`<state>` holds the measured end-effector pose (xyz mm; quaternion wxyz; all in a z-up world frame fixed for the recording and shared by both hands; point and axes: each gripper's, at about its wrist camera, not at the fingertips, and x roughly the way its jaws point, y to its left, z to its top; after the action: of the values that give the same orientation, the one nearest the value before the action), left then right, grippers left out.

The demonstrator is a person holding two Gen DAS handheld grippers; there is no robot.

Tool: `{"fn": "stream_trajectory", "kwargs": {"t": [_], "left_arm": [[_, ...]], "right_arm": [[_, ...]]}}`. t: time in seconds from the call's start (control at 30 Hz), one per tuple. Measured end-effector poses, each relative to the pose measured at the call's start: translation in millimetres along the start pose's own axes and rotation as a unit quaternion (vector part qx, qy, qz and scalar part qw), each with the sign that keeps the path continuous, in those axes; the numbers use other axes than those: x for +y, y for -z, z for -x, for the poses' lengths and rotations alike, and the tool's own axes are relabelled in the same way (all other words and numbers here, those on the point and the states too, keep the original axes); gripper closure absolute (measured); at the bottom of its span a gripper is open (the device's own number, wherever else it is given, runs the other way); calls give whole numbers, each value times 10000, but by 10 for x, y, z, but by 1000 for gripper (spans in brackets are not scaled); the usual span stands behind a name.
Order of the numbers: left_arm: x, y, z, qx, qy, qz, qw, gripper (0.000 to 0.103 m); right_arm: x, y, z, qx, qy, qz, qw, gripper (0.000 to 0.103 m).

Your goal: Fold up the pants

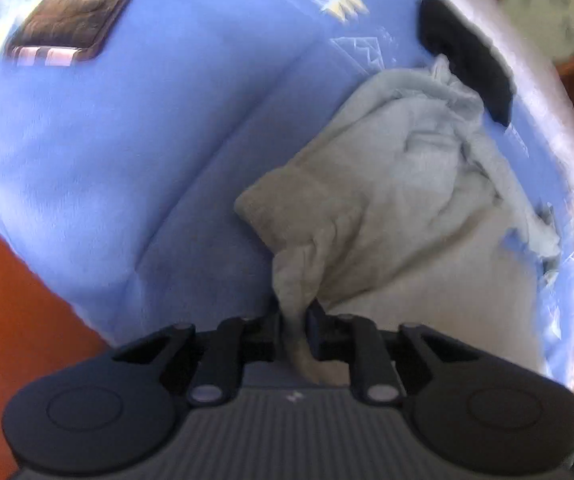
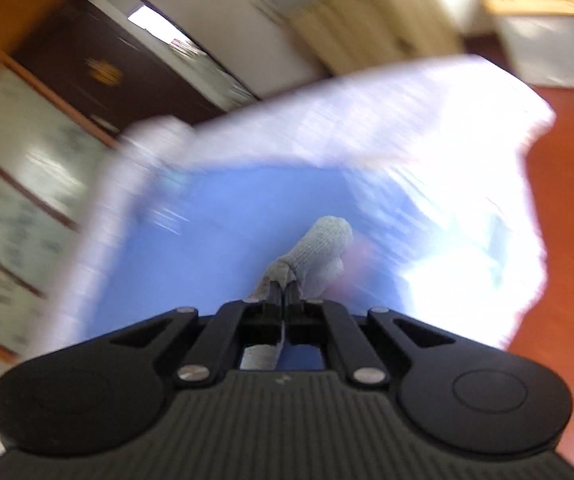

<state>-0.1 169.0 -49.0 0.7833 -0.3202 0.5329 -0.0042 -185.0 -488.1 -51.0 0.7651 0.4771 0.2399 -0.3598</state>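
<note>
1. Left gripper (image 1: pixel 293 330): clamped on a bunched fold of the grey pants (image 1: pixel 387 200).
2. Pants: crumpled on blue sheet (image 1: pixel 127 160), long axis running from gripper away to far right; phone (image 1: pixel 79 12) far left.
3. Right gripper (image 2: pixel 284 300): clamped on grey cloth edge.

Grey pants (image 1: pixel 387 184) bunched, crumpled on blue sheet (image 1: pixel 147 140), edges pinched.
</note>
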Motion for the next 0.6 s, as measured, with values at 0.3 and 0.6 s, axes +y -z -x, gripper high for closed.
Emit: {"fn": "stream_trajectory", "kwargs": {"t": [0.3, 0.6], "left_arm": [[-279, -354, 789, -1459, -510, -877, 9841, 67], [-1780, -409, 85, -2199, -1340, -3506, 9005, 37]], "right_arm": [[27, -39, 630, -1912, 663, -495, 9781, 68], [751, 288, 234, -990, -515, 352, 9931, 67]]}}
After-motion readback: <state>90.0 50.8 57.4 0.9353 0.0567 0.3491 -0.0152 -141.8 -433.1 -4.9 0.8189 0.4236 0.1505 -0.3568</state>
